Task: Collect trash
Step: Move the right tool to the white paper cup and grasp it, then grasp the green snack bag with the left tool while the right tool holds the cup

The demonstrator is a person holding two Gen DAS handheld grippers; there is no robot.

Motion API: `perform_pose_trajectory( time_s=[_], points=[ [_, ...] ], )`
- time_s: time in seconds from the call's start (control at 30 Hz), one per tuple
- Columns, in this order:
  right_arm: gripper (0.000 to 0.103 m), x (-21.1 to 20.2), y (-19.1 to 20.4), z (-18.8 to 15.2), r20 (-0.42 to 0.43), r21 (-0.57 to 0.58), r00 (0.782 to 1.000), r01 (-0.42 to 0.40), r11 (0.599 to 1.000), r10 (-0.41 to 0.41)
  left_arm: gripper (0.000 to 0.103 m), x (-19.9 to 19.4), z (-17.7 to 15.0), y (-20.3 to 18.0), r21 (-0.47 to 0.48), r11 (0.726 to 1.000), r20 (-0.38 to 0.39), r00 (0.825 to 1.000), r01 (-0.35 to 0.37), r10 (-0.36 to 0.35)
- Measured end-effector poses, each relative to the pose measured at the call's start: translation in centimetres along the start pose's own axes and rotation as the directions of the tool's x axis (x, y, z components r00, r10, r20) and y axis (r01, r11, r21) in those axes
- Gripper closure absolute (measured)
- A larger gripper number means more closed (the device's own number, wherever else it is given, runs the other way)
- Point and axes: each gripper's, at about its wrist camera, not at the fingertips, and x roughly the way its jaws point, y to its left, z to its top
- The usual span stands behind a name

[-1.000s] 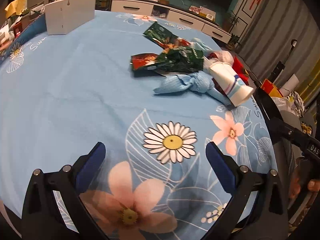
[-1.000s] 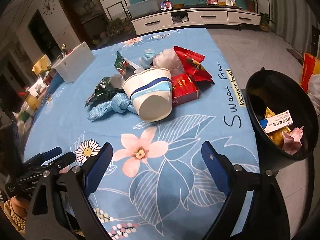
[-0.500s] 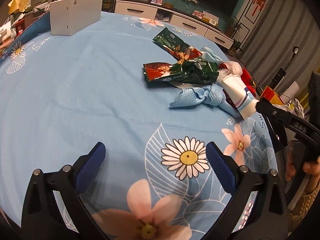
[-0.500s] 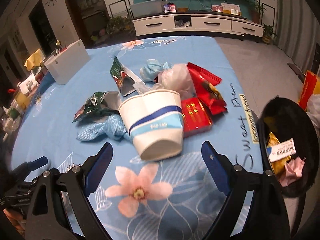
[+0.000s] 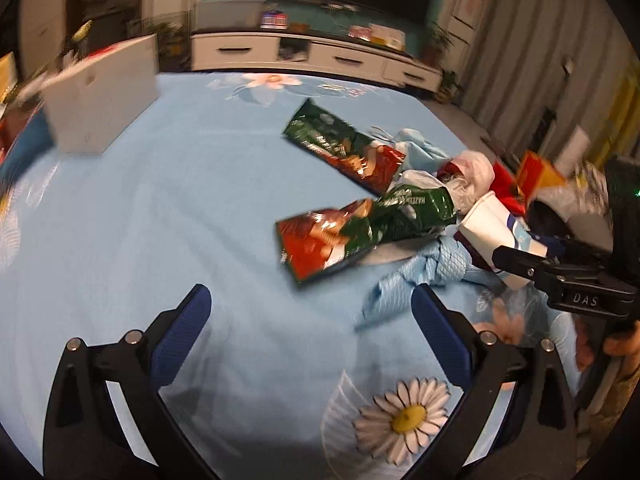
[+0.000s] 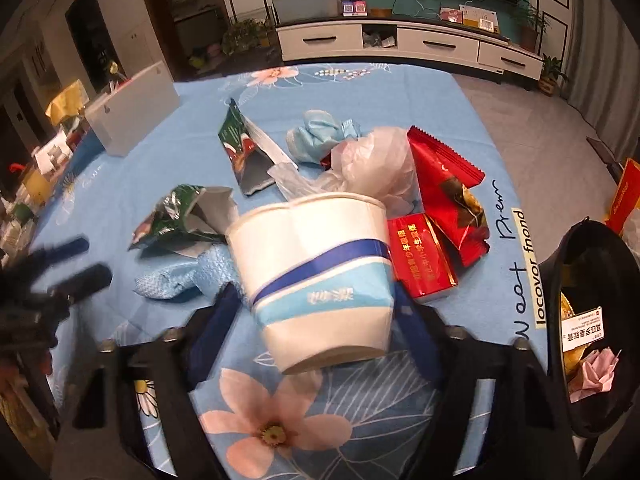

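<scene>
Right now the white paper cup with a blue band (image 6: 320,280) lies on its side on the blue flowered tablecloth (image 6: 360,420), with its open mouth facing away; it sits between the two blue pads of the right gripper (image 6: 316,320); the jaws are closing in on it, and the pads look to be at its sides, but whether they press it yet cannot be told. Just behind the cup lies a crumpled clear plastic bag (image 6: 380,164); beside it on the right are a shiny red box with gold writing (image 6: 420,260) and a red snack wrapper (image 6: 444,184); on the left a twisted light blue cloth (image 6: 180,276) touches the cup, and a torn green snack bag (image 6: 180,216) lies just past the cloth. Off the right edge of the table stands a black trash bin (image 6: 560,280) with some paper bits inside. The left gripper (image 5: 312,320) hangs over bare tablecloth with its jaws wide apart and nothing between them; a green and red snack bag (image 5: 360,232) lies ahead of it. A white box (image 5: 100,96) stands far back on the left.
</scene>
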Motion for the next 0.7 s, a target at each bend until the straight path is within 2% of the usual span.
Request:
perform_pose_trajectory(
  time_s=[0.1, 0.2, 0.33, 0.43, 0.47, 0.53, 0.57, 0.6, 0.63, 0.7],
  points=[
    [0.035, -0.2, 0.2, 0.1, 0.015, -0.015, 1.0, 0.003, 1.0, -0.003, 0.003, 1.0, 1.3, -0.9, 0.083, 0.997, -0.008, 1.0, 0.0, 0.001],
    [0.036, -0.9, -0.5, 0.0, 0.037, 0.017, 0.999, -0.016, 1.0, 0.015, 0.003, 2.0, 2.4, -1.6, 0.126, 0.992, -0.01, 0.999, 0.032, -0.031],
    [0.036, -3.2, -1.4, -0.2, 0.083, 0.056, 0.995, -0.066, 0.996, 0.061, 0.003, 4.0, 3.5, -2.5, 0.186, 0.982, -0.043, 0.999, 0.034, -0.026],
    [0.036, -4.7, -2.3, -0.6, 0.103, 0.079, 0.992, -0.075, 0.994, 0.067, 0.004, 5.9, 3.9, -3.1, 0.218, 0.975, -0.085, 0.996, 0.049, -0.031],
    [0.036, -5.2, -2.7, -0.8, 0.109, 0.096, 0.991, -0.081, 0.992, 0.071, 0.007, 6.3, 3.9, -3.3, 0.217, 0.975, -0.096, 0.995, 0.053, -0.033],
    [0.035, -5.8, -3.3, -1.0, 0.116, 0.115, 0.991, -0.086, 0.99, 0.073, 0.027, 7.2, 3.8, -3.3, 0.208, 0.976, -0.123, 0.992, 0.057, -0.031],
    [0.035, -5.9, -3.4, -1.2, 0.117, 0.118, 0.991, -0.083, 0.99, 0.07, 0.042, 7.4, 3.9, -3.3, 0.204, 0.978, -0.123, 0.992, 0.055, -0.03],
    [0.035, -6.1, -3.6, -1.3, 0.119, 0.122, 0.991, -0.078, 0.989, 0.063, 0.051, 7.4, 3.8, -3.2, 0.194, 0.979, -0.12, 0.992, 0.059, -0.036],
    [0.035, -6.3, -3.9, -1.4, 0.118, 0.127, 0.991, -0.077, 0.989, 0.062, 0.055, 7.1, 3.8, -3.1, 0.179, 0.981, -0.111, 0.992, 0.075, -0.056],
    [0.035, -6.3, -4.2, -1.8, 0.113, 0.138, 0.992, -0.078, 0.987, 0.062, 0.077, 6.4, 3.7, -3.0, 0.162, 0.983, -0.081, 0.994, 0.085, -0.073]
  ],
)
